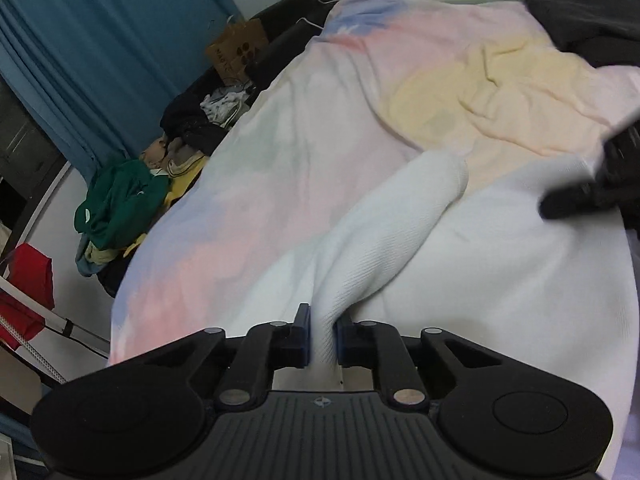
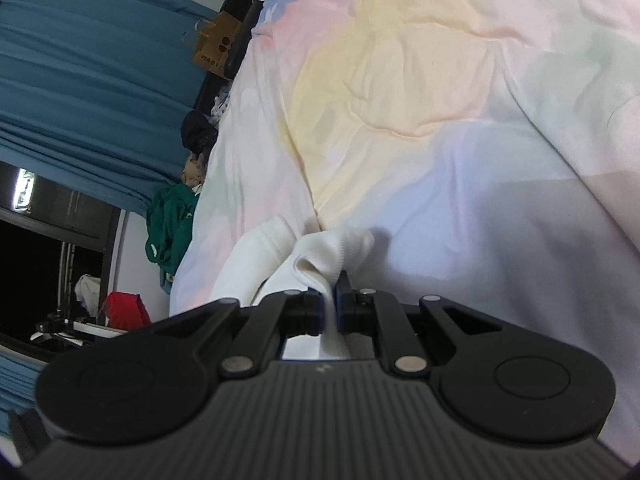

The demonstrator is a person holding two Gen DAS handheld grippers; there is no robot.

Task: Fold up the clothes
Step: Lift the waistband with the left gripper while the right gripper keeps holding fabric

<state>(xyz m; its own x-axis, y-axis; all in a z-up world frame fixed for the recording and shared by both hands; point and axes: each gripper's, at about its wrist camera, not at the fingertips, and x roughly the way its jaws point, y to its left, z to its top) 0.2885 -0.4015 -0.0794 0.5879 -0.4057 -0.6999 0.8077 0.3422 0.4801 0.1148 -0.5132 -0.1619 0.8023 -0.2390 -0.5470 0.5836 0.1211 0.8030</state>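
Note:
A white ribbed garment (image 1: 400, 236) lies on a pastel tie-dye bedspread (image 1: 260, 184). My left gripper (image 1: 323, 334) is shut on a bunched fold of it, and a sleeve-like part runs up and away from the jaws. My right gripper (image 2: 330, 300) is shut on another bunched edge of the white garment (image 2: 332, 250), just above the bedspread (image 2: 440, 100). The right gripper also shows blurred at the right edge of the left wrist view (image 1: 592, 188).
A dark garment (image 1: 580, 16) lies at the far right of the bed. Beside the bed on the left are a green garment (image 1: 120, 204), other heaped clothes, a brown paper bag (image 1: 236, 48), a red cloth (image 1: 28, 288) and blue curtains (image 1: 100, 60).

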